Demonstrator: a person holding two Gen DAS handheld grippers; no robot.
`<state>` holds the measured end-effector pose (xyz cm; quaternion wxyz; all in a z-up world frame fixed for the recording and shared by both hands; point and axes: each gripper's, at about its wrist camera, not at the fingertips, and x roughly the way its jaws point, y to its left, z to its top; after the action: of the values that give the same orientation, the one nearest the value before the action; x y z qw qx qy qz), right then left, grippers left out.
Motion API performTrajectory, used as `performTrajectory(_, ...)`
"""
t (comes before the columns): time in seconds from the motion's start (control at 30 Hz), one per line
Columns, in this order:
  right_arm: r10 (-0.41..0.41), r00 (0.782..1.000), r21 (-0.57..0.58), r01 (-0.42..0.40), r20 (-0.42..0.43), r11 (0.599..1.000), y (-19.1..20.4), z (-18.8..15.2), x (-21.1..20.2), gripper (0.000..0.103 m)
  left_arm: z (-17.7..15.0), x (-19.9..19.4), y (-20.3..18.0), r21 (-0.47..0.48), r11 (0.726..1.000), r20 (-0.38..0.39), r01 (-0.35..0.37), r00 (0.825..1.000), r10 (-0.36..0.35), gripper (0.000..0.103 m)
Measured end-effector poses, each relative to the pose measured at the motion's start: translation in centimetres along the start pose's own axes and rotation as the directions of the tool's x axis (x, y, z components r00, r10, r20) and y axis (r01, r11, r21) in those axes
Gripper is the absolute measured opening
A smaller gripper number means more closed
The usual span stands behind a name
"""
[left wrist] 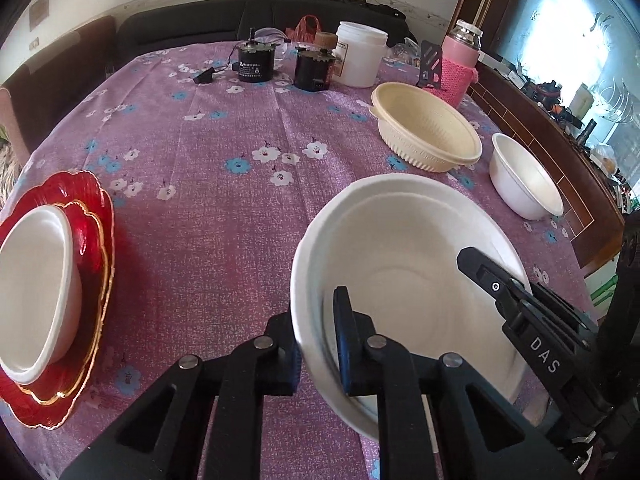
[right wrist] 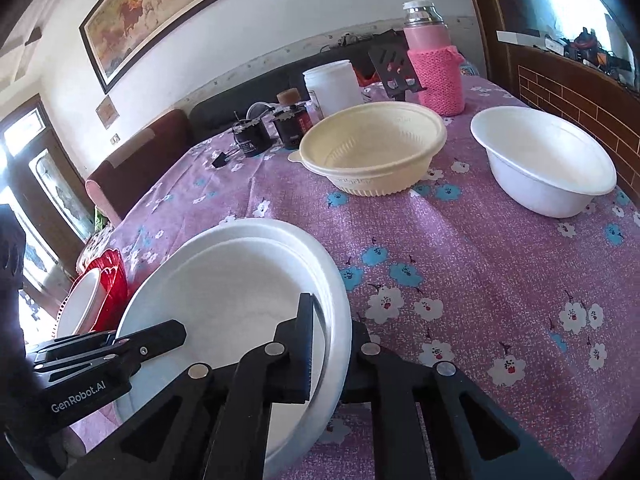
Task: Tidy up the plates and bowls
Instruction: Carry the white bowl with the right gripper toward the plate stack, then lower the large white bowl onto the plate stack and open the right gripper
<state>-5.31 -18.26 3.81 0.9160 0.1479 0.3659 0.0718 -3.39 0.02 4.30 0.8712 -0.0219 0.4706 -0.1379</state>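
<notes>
Gripping opposite rims of the white plate (left wrist: 404, 248), the left claw (left wrist: 316, 344) and the right claw (right wrist: 332, 344) are both clamped on it at the near edge of the tabletop (left wrist: 240, 128). A cream bowl (left wrist: 426, 128) and a white bowl (left wrist: 524, 178) sit far right; red plates (left wrist: 94, 216) carrying another white bowl (left wrist: 36, 280) lie left.

Pink flask (left wrist: 460, 60), white jar (left wrist: 359, 54), 2 black motors (left wrist: 256, 62), floral tablecloth (left wrist: 224, 152)

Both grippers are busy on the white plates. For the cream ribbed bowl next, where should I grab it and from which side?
Take the cream ribbed bowl by its rim, one finger inside and one outside the wall. It sits upright and open, and its flared lip stands clear of the tablecloth. Come from above on the near side; the white tub and pink bottle crowd the far side.
</notes>
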Motion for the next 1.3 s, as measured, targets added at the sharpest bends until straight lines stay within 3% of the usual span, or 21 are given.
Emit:
performTrajectory(0.2, 0.062, 0.998, 0.016, -0.062, -0.018, 0.998, 2.3, 0.3, -1.0, 0.009, -0.1, -3.5, 2.2, -0.039, 0.999, 0.063, 0.005, 0.998, -0.002, 0.013)
performTrajectory(0.4, 0.091, 0.996, -0.076, -0.09, 0.002, 0.993, 7.6, 1.5, -2.2, 0.009, -0.3, -7.4, 6.5, -0.129, 0.991, 0.134, 0.024, 0.991, -0.007, 0.013)
performTrajectory(0.67, 0.155, 0.987, -0.198, -0.16, -0.038, 0.967, 16.8, 2.2, 0.1, 0.009, -0.8, -11.7, 14.5, -0.274, 0.961, 0.22, -0.034, 0.971, 0.097, 0.013)
performTrajectory(0.97, 0.166, 0.981, -0.298, -0.189, -0.1, 0.936, 24.8, 1.1, 4.7, 0.009, -1.7, -12.2, 21.5, -0.389, 0.915, 0.207, -0.111, 0.957, 0.204, 0.013)
performTrajectory(1.3, 0.124, 0.986, -0.344, -0.156, -0.115, 0.926, 27.4, 0.5, 8.0, 0.009, -1.9, -10.2, 24.2, -0.426, 0.888, 0.157, -0.174, 0.952, 0.261, 0.014)
